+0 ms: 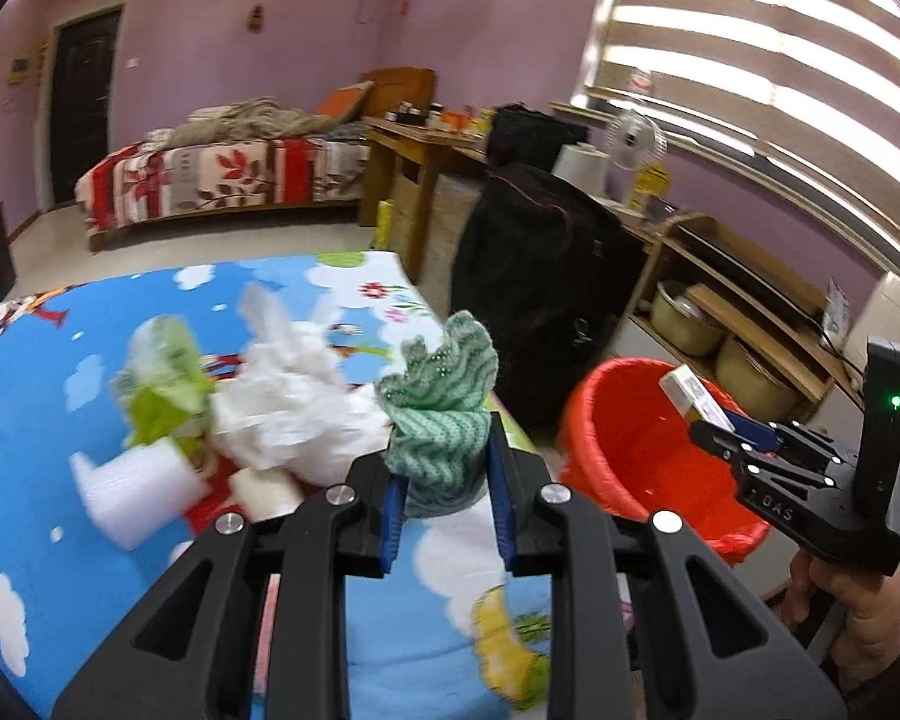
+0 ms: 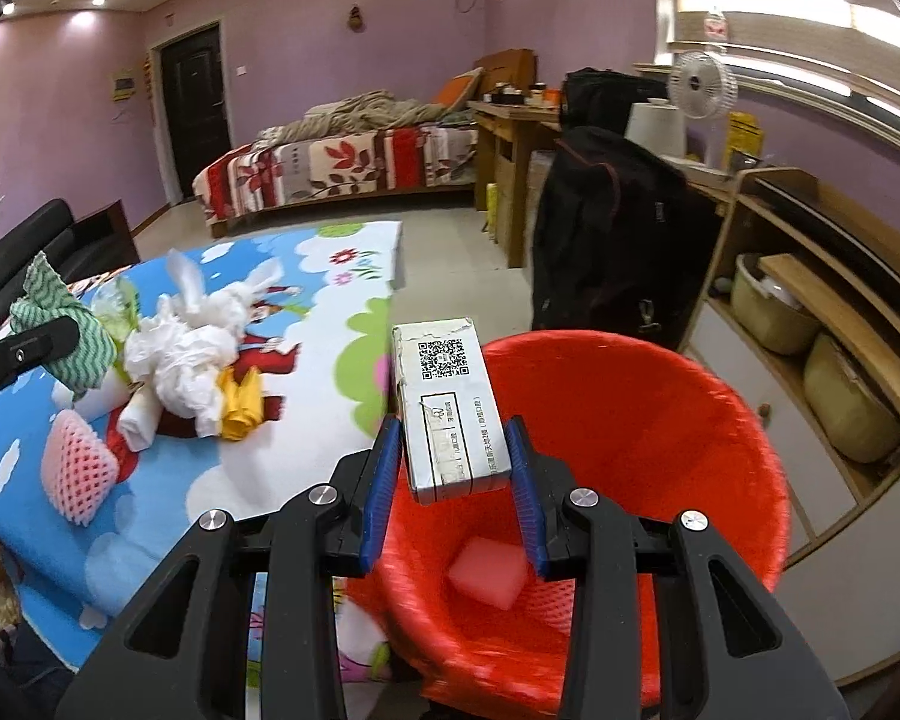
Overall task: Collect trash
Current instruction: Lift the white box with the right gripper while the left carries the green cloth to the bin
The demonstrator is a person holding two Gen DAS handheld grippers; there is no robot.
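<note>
Both views are bright and evenly lit. Daylight enters through the striped roller blind (image 1: 768,42), whose pale bands are overexposed; recessed ceiling spotlights (image 2: 98,0) add glare. Fisheye distortion bends walls and darkens the frame corners. Motion blur softens the crumpled white plastic bag (image 1: 294,402) and the red mesh waste basket (image 2: 642,414).

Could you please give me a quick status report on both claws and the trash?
Left claw shut on green cloth, above the bedspread. Right claw shut on QR-code carton over red bin. Nothing in the way.
</note>
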